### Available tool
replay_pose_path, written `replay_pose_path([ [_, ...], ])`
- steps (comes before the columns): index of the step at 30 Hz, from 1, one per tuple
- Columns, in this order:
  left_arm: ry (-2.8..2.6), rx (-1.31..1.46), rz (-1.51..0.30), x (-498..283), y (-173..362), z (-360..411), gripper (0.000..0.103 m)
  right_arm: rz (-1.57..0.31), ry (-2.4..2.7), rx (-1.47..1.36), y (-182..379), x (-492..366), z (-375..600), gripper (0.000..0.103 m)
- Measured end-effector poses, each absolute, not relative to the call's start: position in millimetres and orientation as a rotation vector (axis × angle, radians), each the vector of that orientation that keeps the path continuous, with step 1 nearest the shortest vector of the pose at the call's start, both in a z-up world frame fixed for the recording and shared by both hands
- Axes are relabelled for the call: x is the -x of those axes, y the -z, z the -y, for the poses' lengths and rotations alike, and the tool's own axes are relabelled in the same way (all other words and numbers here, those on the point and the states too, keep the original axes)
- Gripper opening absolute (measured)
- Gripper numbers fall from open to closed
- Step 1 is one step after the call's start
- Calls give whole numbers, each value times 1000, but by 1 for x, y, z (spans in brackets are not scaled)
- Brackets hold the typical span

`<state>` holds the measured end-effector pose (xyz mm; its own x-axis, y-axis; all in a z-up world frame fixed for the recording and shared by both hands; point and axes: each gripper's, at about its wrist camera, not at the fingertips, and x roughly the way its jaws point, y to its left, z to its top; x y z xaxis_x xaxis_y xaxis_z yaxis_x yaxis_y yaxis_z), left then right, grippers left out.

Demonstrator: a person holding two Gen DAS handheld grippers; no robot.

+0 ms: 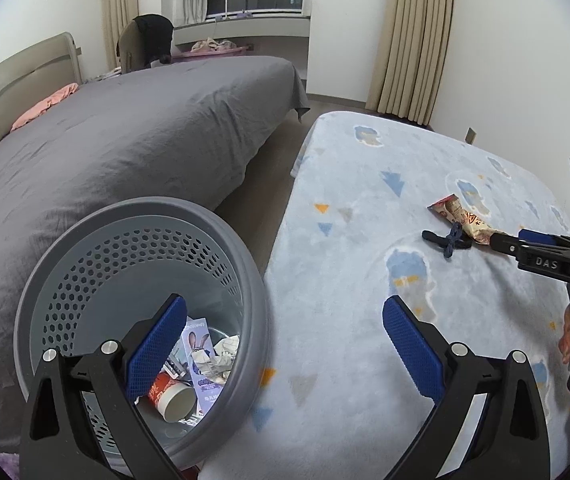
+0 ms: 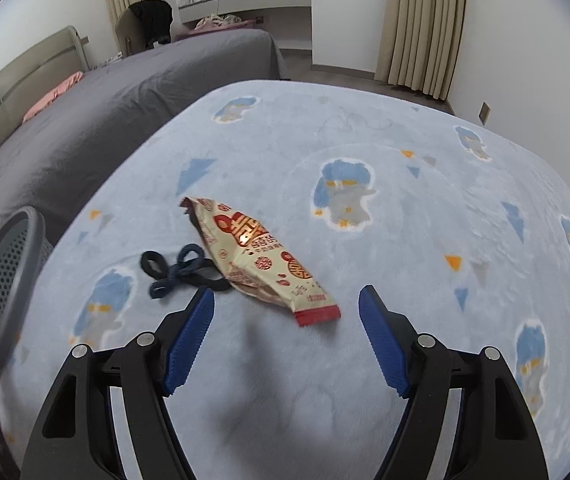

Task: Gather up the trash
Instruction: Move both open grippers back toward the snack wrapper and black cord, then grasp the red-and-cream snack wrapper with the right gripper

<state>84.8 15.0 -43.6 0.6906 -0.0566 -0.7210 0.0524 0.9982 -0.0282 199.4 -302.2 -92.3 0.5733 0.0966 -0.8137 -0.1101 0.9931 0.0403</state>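
A cream and red snack wrapper (image 2: 257,258) lies on the light blue blanket (image 2: 365,360); it also shows in the left wrist view (image 1: 463,218). My right gripper (image 2: 285,300) is open and empty, just short of the wrapper's near end; in the left wrist view it (image 1: 501,240) reaches in from the right. A grey perforated trash basket (image 1: 221,240) stands at the left and holds a paper cup (image 1: 175,396), a carton and crumpled paper. My left gripper (image 1: 285,324) is open and empty, its left finger over the basket's mouth.
A dark hair tie with a blue bow (image 2: 181,270) lies touching the wrapper's left side. A bed with a grey cover (image 1: 125,148) stands beyond the basket, with a strip of floor between it and the blanket. Curtains and a window are at the back.
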Motion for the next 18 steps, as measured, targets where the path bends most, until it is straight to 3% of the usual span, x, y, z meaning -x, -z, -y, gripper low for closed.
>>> replay_pose_path([
  [14,58,-6,-833,-92,52,-11,96,-959,-141,137,110,-235,285,71],
  [16,58,-7,-835,-92,54,-11,96,-954,-144,143,111,-237,283,67],
  [18,57,-9,-838,-93,54,-10,96,-949,-167,147,112,-238,280,53],
])
